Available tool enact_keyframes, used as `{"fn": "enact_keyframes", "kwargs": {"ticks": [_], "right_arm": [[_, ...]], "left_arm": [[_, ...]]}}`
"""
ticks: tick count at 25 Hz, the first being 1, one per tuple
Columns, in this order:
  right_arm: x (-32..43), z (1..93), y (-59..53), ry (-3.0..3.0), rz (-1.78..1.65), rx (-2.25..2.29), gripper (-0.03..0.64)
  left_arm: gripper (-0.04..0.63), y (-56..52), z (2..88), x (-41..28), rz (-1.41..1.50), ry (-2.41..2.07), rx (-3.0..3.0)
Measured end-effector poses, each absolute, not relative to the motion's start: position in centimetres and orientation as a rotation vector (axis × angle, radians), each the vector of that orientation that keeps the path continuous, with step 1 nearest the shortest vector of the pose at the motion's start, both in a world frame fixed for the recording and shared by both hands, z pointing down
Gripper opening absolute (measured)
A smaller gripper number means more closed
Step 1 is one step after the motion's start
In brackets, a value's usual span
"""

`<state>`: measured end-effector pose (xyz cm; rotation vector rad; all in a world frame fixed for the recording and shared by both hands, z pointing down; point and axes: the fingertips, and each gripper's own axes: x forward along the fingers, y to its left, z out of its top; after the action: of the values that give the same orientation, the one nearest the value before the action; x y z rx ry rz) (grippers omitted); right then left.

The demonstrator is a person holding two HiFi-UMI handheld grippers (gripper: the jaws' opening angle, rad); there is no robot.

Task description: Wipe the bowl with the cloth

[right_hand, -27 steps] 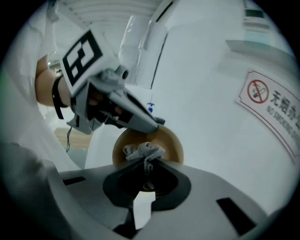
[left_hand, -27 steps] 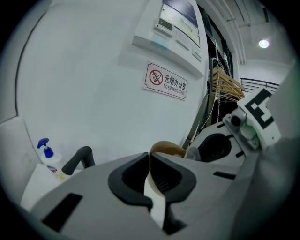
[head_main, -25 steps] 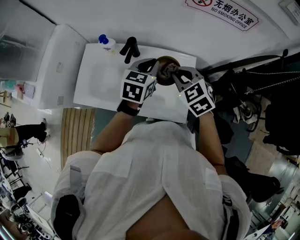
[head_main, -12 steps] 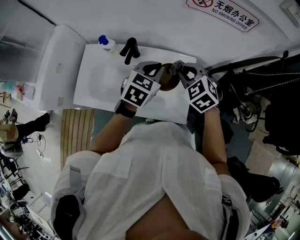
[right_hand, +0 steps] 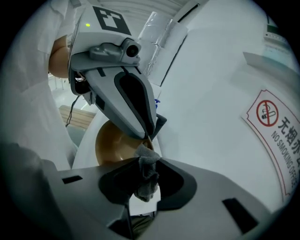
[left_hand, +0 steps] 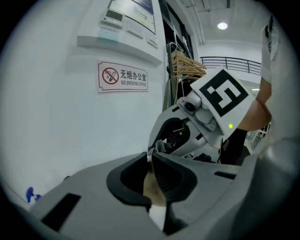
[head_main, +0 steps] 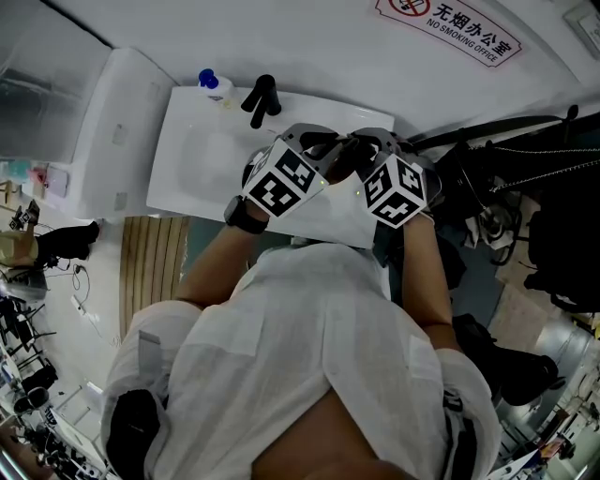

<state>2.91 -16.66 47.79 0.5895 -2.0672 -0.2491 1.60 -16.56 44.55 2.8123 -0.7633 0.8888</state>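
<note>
A tan-brown bowl (right_hand: 108, 146) is held off the white table (head_main: 197, 159), tilted so its inside faces the right gripper view. My left gripper (left_hand: 151, 160) is clamped on the bowl's thin rim (left_hand: 153, 190). Its jaws have just been opening a little, and the rim is still between the pads. My right gripper (right_hand: 146, 165) is shut on a bunched grey cloth (right_hand: 147, 174), which hangs at the bowl's rim right beside the left gripper's fingertips (right_hand: 149, 132). In the head view both marker cubes sit close together and cover most of the bowl.
A black handled tool (head_main: 261, 98) and a blue-capped bottle (head_main: 210, 82) lie at the table's far edge by the wall. A white cabinet (head_main: 112, 131) stands to the left, dark clutter and cables (head_main: 525, 187) to the right. A no-smoking sign (head_main: 469, 28) hangs on the wall.
Both grippers have rolled and drawn closer together over the table's right end. The bowl, seen plainly between them a second ago, is now mostly hidden under the cubes.
</note>
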Motion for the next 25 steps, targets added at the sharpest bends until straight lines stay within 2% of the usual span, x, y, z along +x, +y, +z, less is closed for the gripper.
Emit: {"fn": "enact_keyframes", "kwargs": {"ticks": [4, 9, 18, 25], "right_arm": [[2.9, 47.5, -16.8, -2.074, -0.242, 0.608, 0.094], [3.1, 46.3, -17.9, -2.198, -0.039, 0.788, 0.075], [3.3, 47.0, -18.4, -2.332, 0.286, 0.952, 0.087], [4.0, 48.1, -17.8, -2.278, 0.269, 0.883, 0.083]], "left_arm": [[0.037, -16.5, 44.3, 1.7, 0.912, -0.743, 2.834], [0.037, -17.5, 43.2, 1.2, 0.823, -0.889, 2.83], [0.034, -18.6, 41.7, 0.1, 0.654, -1.046, 2.836], [0.034, -17.9, 43.1, 1.0, 0.739, -0.769, 2.85]]}}
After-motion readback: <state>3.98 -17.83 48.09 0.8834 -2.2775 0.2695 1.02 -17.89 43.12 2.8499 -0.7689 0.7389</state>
